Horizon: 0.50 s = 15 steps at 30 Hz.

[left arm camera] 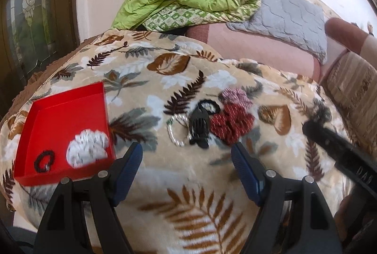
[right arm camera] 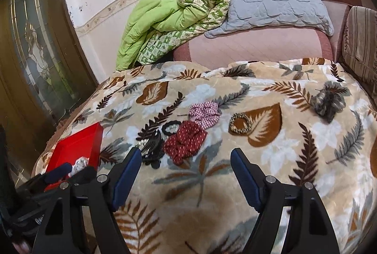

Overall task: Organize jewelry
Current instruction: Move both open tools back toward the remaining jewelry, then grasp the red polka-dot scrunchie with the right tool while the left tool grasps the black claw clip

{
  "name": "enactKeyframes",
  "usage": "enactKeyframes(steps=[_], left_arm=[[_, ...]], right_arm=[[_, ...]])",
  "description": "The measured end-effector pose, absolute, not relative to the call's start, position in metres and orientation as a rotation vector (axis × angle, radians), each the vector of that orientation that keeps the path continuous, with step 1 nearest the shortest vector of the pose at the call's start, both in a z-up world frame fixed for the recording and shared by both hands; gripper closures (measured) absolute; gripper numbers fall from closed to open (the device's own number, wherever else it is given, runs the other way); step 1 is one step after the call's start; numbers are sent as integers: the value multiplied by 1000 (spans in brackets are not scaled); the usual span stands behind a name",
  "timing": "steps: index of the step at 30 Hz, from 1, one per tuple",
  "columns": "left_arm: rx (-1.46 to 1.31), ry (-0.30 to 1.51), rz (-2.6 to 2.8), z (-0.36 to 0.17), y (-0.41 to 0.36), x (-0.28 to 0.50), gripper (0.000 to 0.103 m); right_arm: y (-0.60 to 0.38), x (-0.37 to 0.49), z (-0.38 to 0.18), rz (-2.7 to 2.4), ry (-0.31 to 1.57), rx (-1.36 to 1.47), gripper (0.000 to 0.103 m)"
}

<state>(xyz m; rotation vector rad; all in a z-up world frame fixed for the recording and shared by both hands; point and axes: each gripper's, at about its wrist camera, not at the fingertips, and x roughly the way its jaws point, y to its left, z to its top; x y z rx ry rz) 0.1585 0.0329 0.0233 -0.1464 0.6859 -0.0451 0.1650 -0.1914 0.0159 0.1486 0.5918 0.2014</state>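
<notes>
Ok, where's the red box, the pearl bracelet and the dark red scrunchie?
red box (left arm camera: 70, 117), left wrist view, on its bare floor.
pearl bracelet (left arm camera: 170, 133), left wrist view, on its left bead strand.
dark red scrunchie (right arm camera: 186, 142), right wrist view, on its middle folds.

I get soft, even daylight on both feeds, with no hard shadows on the blanket (right arm camera: 212, 183). The white wall (left arm camera: 106, 6) glares and washes out near the top. Fisheye bending curves the wall trim and darkens the corners. My left view smears with motion blur, worst on the red box (left arm camera: 70, 117); the right view stays sharper.
</notes>
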Motion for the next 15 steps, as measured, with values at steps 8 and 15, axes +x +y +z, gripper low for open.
enactKeyframes(steps=[8, 15], left_arm=[[-152, 705, -50, 27, 35, 234, 26], [-151, 762, -60, -20, 29, 258, 26]], right_arm=[[-190, 235, 10, 216, 645, 172, 22], [-193, 274, -35, 225, 722, 205, 27]])
